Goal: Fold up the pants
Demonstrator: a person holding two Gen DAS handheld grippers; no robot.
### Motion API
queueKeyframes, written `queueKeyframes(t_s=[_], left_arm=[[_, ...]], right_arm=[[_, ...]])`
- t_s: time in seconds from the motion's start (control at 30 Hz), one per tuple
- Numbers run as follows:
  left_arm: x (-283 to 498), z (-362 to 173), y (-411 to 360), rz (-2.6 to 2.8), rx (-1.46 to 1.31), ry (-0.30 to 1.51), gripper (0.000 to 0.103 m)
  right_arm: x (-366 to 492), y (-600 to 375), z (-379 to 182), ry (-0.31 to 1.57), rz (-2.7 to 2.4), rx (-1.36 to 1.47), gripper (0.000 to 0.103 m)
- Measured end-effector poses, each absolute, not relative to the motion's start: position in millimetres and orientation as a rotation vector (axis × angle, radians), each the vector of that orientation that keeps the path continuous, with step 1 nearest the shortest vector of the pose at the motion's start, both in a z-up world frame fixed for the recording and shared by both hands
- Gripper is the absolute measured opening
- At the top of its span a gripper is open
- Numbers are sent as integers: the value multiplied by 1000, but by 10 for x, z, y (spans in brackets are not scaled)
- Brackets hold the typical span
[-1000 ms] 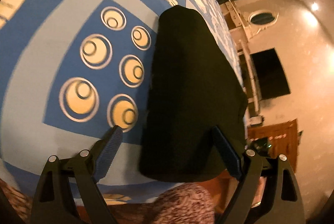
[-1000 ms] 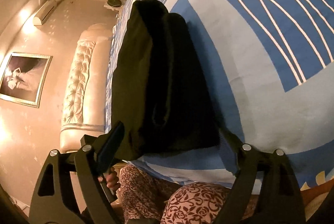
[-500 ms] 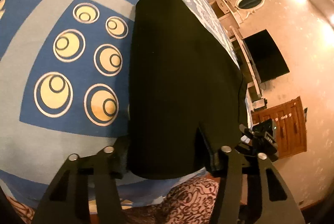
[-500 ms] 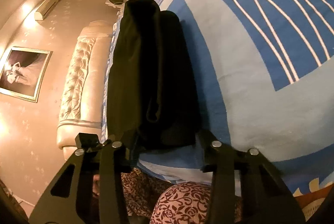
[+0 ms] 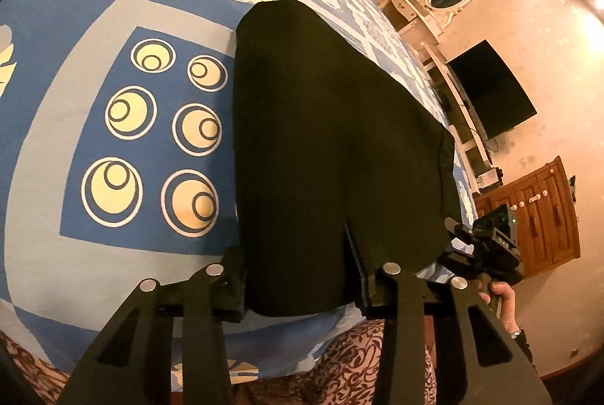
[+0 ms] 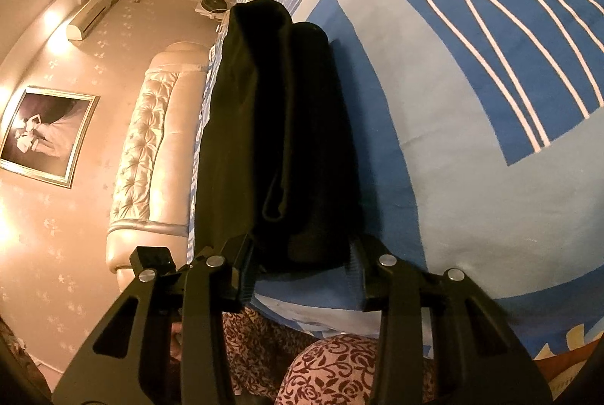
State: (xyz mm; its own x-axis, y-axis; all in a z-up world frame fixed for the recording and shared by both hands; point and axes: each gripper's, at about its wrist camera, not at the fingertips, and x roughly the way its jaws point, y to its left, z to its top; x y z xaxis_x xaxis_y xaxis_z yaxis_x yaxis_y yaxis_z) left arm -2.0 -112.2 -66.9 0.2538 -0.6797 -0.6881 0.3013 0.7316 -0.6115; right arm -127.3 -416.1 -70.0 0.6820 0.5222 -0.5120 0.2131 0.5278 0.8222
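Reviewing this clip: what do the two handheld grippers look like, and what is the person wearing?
Both the left gripper and the right gripper are matte black, with angular cut-out linkage arms, round silver pivot bolts and ribbed finger pads. No cables or markings show. The person wears pink fabric with a dark maroon floral pattern and a dark cuff.

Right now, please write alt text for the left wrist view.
The left gripper is closing on the near edge of folded black pants, which lie on a blue patterned bedspread. The right gripper holds the same edge at right.
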Motion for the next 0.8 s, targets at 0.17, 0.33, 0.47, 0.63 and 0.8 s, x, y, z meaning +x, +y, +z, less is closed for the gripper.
queueKeyframes(t_s=[0.17,0.33,0.47,0.63,0.8], left_arm=[[-15,-669,-1056,-669,-388,1127,38],[-2,-673,-913,-643,-394,1131,38],[-7,-658,-758,-615,-394,1126,38],[-16,-634,-587,-587,-398,1127,38],[-19,-617,-458,-565,-409,1129,39]], right_arm=[[-1250,-4144,-704,838,213,1020,38],[-1134,-4021,-698,852,238,1017,38],[-1009,-3889,-714,871,261,1009,38],[-897,-3748,-723,893,280,1000,38],[-820,-3653,-737,909,296,992,38]])
